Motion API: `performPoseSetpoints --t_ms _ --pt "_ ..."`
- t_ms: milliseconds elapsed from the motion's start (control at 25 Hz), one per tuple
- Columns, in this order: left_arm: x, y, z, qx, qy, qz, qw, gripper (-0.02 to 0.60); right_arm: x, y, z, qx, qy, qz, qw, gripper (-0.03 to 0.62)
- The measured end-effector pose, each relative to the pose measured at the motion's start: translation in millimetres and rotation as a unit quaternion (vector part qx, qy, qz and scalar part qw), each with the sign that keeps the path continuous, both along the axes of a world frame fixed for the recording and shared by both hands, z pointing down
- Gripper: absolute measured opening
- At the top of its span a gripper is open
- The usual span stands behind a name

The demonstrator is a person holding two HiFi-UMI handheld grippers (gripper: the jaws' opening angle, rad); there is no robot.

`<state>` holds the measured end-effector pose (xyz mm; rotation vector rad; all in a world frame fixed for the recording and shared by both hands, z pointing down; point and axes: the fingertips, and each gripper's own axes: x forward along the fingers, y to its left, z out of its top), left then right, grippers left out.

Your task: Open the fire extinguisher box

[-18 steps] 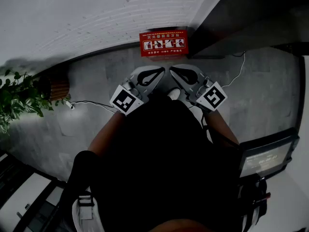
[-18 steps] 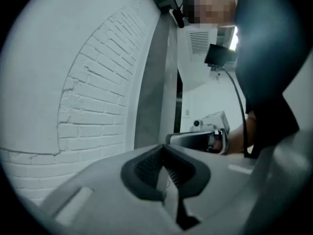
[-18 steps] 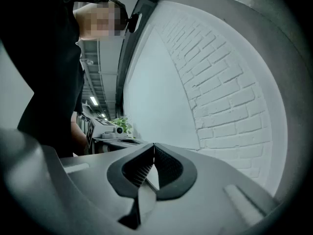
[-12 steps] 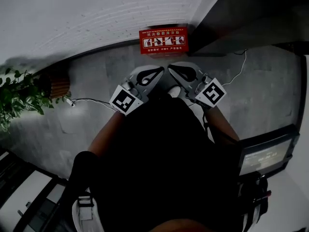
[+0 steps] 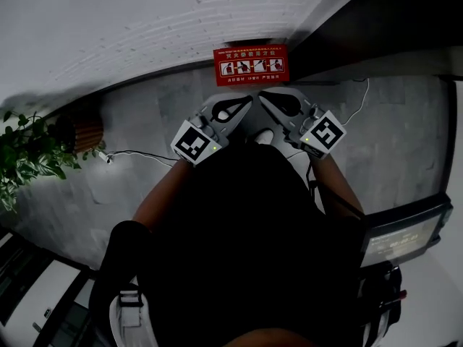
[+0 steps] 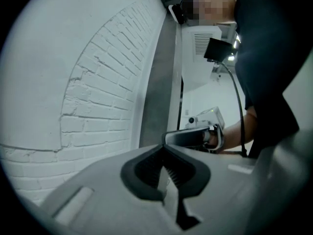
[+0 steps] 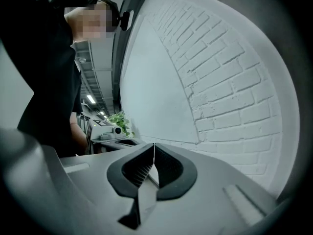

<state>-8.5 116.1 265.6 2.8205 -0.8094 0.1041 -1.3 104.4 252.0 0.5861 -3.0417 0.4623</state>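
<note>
**Fire extinguisher box at wall foot; both tongs closed, neither touching it**

We find the fire extinguisher box (image 5: pixel 251 64) on the grey floor (image 5: pixel 145 114), set against the foot of the white brick wall (image 5: pixel 108 27), just beside a dark wall section (image 5: pixel 376 20) on its right. It is a red, low, rectangular box. The face turned to the head view carries a row of white pictograms with lines of print beneath, too small to read. It appears shut.

A strip of bare floor lies between the box and the two tools. The left gripper (image 5: pixel 248 101) and the right gripper (image 5: pixel 262 97) are held side by side ahead of the person's body. Their tips converge toward each other and point at the box, near it but apart from it. In each gripper view we see the ribbed pads pressed together with nothing between them, and brickwork beyond.

Below the tips, a white shoe (image 5: pixel 264 137) shows between the two tools.

Further out, a thin white cable (image 5: pixel 137 152) runs across the floor on the left toward a brown slatted planter (image 5: pixel 81 132), which holds a green leafy plant (image 5: pixel 29 154) by the wall. A second white cable (image 5: pixel 354 110) trails on the right. At lower right stands a dark-framed screen (image 5: pixel 401 237), well apart from the box.
</note>
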Motion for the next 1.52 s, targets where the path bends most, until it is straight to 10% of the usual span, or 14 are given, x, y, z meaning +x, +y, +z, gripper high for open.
performPoseSetpoints --t_ms 280,680,1200,1520 --pt "-34 -44 37 -0.004 -0.004 0.029 0.9996 0.003 -13 -66 56 -0.029 0.054 0.018 0.998 0.012" --pt "-29 -65 118 -0.049 -0.022 0.016 0.9984 0.003 9 -79 251 -0.22 0.11 0.03 0.969 0.028" --pt "-11 -68 303 -0.146 -0.101 -0.027 0.9838 0.003 35 -63 474 -0.466 0.03 0.151 0.871 0.154" --pt "14 -68 334 -0.164 -0.107 -0.021 0.9804 0.003 57 -62 530 -0.54 -0.036 0.251 0.802 0.205"
